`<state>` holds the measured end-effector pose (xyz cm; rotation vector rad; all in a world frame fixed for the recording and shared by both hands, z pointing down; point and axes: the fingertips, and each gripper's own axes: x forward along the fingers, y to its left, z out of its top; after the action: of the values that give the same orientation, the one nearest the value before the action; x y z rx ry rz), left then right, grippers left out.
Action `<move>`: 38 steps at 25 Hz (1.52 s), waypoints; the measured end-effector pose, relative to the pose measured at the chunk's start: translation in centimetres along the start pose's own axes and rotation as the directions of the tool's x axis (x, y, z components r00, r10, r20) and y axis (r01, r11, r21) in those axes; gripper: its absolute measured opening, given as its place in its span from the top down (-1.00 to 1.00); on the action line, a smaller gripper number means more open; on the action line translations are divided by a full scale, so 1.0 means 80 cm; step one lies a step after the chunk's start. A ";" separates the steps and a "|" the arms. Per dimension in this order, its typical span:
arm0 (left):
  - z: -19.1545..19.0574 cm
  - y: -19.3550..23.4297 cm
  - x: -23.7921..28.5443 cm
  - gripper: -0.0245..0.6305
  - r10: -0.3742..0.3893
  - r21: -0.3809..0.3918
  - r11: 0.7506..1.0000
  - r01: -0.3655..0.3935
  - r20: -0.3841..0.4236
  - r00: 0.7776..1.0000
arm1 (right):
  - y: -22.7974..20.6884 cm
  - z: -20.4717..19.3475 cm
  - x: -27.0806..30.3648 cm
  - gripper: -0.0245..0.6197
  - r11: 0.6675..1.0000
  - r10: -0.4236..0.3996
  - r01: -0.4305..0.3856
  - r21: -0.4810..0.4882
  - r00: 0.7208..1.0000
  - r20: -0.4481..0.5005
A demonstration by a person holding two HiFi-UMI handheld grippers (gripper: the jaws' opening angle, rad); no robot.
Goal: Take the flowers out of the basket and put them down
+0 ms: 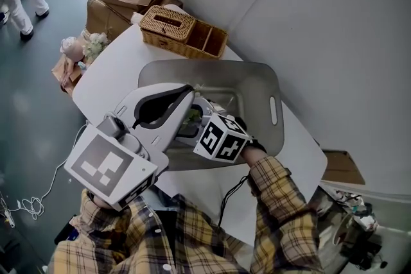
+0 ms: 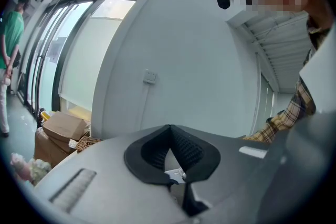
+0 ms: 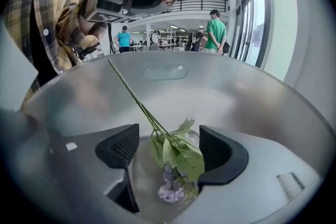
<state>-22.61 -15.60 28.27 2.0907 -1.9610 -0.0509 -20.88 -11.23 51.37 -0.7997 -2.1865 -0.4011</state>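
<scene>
From the head view the left claw (image 1: 187,94), shut with nothing in it, hangs over the right claw (image 3: 168,140) and covers most of it; only a scrap of green shows beneath. The right claw stands wide apart inside the grey basket (image 3: 236,92), with a pad on either side of the flower (image 3: 176,157) and neither pressing it. The flower lies on the basket floor, lilac head nearest, stem running up the far wall. Beyond, on the tabletop (image 1: 109,70), sits a wicker box (image 1: 183,32), one half lidded, the other in open compartments.
</scene>
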 end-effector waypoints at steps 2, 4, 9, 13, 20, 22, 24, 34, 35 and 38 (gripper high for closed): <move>0.000 0.001 0.000 0.88 -0.002 -0.002 1.000 0.002 0.000 1.000 | 0.000 -0.004 0.006 -0.17 1.000 0.001 -0.001 -0.010 1.000 -0.013; 0.000 0.002 0.000 0.88 0.000 -0.002 1.000 0.000 -0.002 1.000 | -0.001 -0.007 0.010 -0.17 1.000 0.002 -0.002 -0.019 1.000 -0.024; -0.003 0.004 0.002 0.88 0.000 -0.008 1.000 0.000 -0.006 1.000 | -0.003 -0.010 0.020 -0.17 0.998 0.009 -0.011 -0.054 0.999 -0.049; -0.003 0.006 0.003 0.88 -0.002 -0.008 1.000 0.002 -0.005 1.000 | -0.005 -0.013 0.030 -0.12 0.996 0.012 -0.018 -0.087 0.997 -0.074; -0.003 0.012 0.001 0.88 0.007 -0.019 1.000 -0.007 -0.006 1.000 | -0.009 -0.011 0.044 0.02 0.994 0.006 -0.015 -0.108 0.997 -0.082; -0.004 0.013 0.000 0.88 0.005 -0.016 1.000 -0.005 -0.006 1.000 | -0.008 -0.011 0.046 0.15 0.993 0.004 -0.014 -0.120 0.997 -0.083; -0.005 0.013 0.000 0.88 0.002 -0.015 1.000 -0.002 -0.004 1.000 | -0.006 -0.013 0.046 0.30 0.991 0.002 -0.013 -0.130 0.996 -0.087; -0.002 0.006 -0.001 0.88 -0.016 -0.018 1.000 0.016 0.004 1.000 | -0.015 -0.012 0.036 0.78 0.990 -0.024 0.011 -0.141 0.996 -0.085; -0.001 0.006 -0.002 0.88 -0.015 -0.018 1.000 0.016 0.005 1.000 | -0.016 -0.012 0.035 0.79 0.990 -0.027 0.015 -0.141 0.996 -0.084; 0.000 0.008 -0.004 0.88 -0.011 -0.014 1.000 0.011 0.008 1.000 | -0.020 -0.011 0.033 0.80 0.991 -0.038 0.026 -0.134 0.996 -0.082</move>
<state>-23.26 -15.34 28.38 2.0961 -1.9475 -0.0745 -22.78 -11.78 53.88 -0.8051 -2.1134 -0.5910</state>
